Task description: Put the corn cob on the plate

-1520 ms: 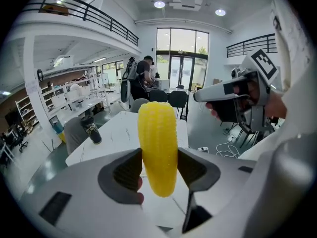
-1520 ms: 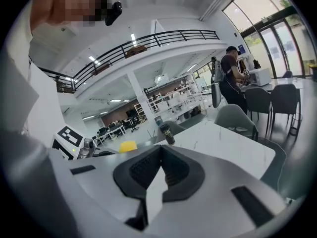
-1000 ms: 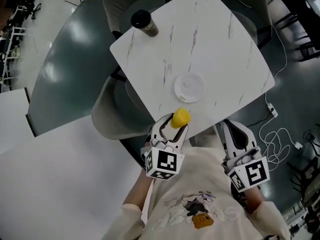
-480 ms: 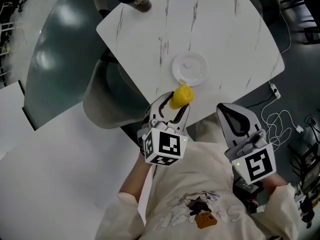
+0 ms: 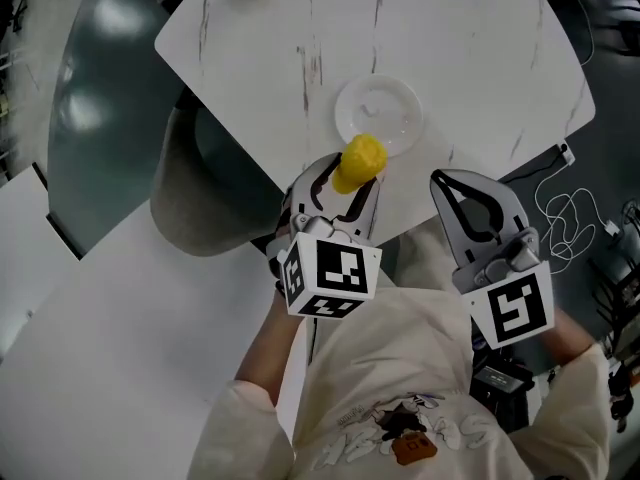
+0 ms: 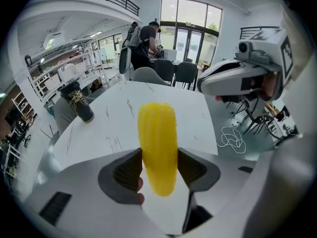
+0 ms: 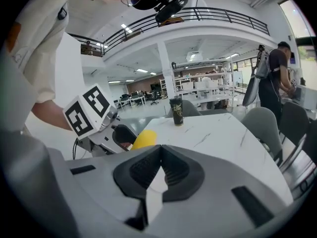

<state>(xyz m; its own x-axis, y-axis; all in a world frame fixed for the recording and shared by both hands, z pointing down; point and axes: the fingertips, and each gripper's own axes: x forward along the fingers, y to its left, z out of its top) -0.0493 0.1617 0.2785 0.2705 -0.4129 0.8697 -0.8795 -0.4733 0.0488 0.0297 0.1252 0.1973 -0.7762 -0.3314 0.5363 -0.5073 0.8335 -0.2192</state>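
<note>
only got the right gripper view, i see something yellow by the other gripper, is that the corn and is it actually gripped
Observer: Yes. The left gripper view shows the left gripper shut on the corn cob, which stands upright between the jaws.
Operator: cant see any plate from here, where is it
Observer: The head view shows a white plate on the table, just beyond the cob. The cob's tip overlaps the plate's near rim in that view. I cannot tell its height above it.
Operator: and where am i relative to that
Observer: In the head view the right gripper sits to the right of the left one, by the table's near edge, off the plate.
</note>
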